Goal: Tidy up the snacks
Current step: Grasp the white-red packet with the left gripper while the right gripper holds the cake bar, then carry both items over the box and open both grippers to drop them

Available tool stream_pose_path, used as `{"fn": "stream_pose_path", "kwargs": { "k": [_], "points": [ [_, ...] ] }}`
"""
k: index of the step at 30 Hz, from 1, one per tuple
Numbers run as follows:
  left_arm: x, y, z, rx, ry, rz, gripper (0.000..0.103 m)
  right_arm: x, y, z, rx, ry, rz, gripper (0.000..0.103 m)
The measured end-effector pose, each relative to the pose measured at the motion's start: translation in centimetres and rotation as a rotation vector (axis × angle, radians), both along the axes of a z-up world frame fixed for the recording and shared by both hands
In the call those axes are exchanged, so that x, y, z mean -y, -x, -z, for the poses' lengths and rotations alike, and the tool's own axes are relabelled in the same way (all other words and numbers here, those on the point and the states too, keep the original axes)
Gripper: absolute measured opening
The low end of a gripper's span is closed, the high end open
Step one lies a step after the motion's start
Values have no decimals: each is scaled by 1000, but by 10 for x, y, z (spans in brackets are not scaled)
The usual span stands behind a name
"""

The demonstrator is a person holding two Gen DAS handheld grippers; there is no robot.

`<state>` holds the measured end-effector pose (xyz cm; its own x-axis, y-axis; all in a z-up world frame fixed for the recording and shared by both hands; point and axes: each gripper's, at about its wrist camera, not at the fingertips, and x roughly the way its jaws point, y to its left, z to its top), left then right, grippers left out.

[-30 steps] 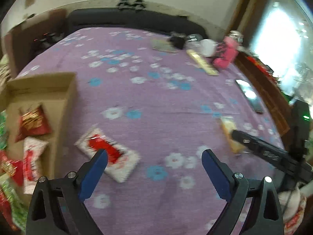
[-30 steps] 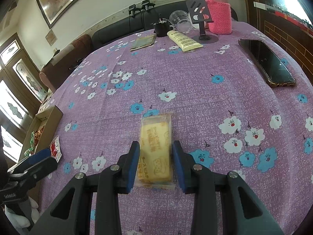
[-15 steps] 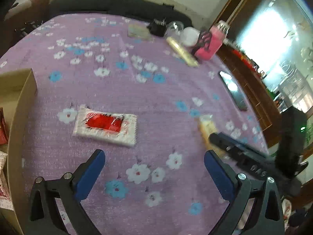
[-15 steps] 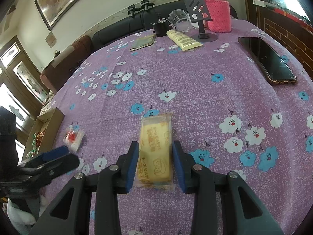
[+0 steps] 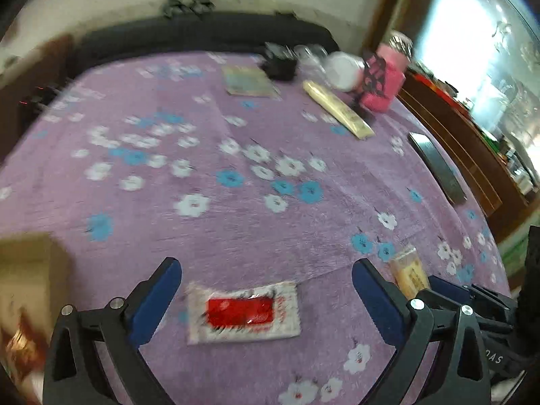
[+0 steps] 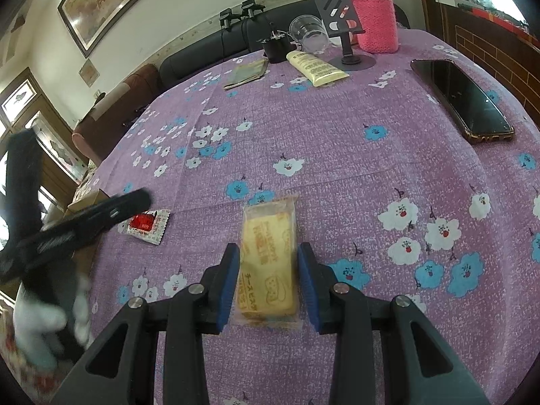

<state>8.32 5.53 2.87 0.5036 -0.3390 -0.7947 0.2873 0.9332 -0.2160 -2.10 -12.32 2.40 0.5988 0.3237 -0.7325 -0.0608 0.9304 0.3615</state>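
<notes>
Right wrist view shows the right gripper (image 6: 266,281) set narrow around the near half of the yellow biscuit packet (image 6: 268,260), which lies flat on the purple flowered tablecloth (image 6: 337,128) near the table's front edge; whether the pads actually press the wrapper cannot be told, as thin gaps appear on both sides. Left wrist view shows the left gripper (image 5: 266,290) spread wide above the red-and-white snack packet (image 5: 244,312), which lies flat between the jaws toward the front-left of the tabletop, just beside the cardboard box (image 5: 27,270) at the left edge. Snacks already lie inside that box, so it is judged to be the collection point. Probable faults from this position: the flat red-and-white packet offers little height, so closing jaws may slide over it or pinch the cloth instead; the yellow packet's slick wrapper may slip out if the hold is only on film rather than the biscuit; the two grippers stand close together, so simultaneous travel toward the box risks contact between them.
</notes>
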Motion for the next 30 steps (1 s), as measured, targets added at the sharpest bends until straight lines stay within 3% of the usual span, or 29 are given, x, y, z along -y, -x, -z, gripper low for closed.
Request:
{"fn": "stream_pose_path", "kwargs": {
  "k": [2,5,7,10,14,15,17,19,21,23,25,30],
  "points": [
    [1,-5,9,-104,56,58,101,1,0,0,-1,-6,-1,34],
    [2,13,5,-156,101,143,101,2,-1,0,-5,-18,-2,34],
    [7,29,3,-181,91,192,101,3,-1,0,-8,-22,-1,34],
    [20,54,0,-151,-16,238,101,2,-1,0,-6,-19,-2,35],
    [34,64,0,-18,-224,162,101,-3,-2,0,10,18,-9,35],
    [35,61,4,-15,-237,134,99,-5,-2,-1,18,39,-14,35],
    [35,55,12,-33,-231,93,92,-10,-1,-1,28,77,-24,35],
    [37,57,11,21,-226,79,79,-13,1,-2,35,117,-25,30],
    [39,60,6,40,-204,81,33,-13,2,-2,35,117,-22,29],
    [38,63,4,25,-152,89,33,-10,2,-4,47,115,-11,19],
    [39,68,4,43,-163,80,33,-8,4,-8,67,116,-5,5],
    [31,81,0,59,-127,57,35,-11,3,-6,62,111,-23,2]
  ]
}}
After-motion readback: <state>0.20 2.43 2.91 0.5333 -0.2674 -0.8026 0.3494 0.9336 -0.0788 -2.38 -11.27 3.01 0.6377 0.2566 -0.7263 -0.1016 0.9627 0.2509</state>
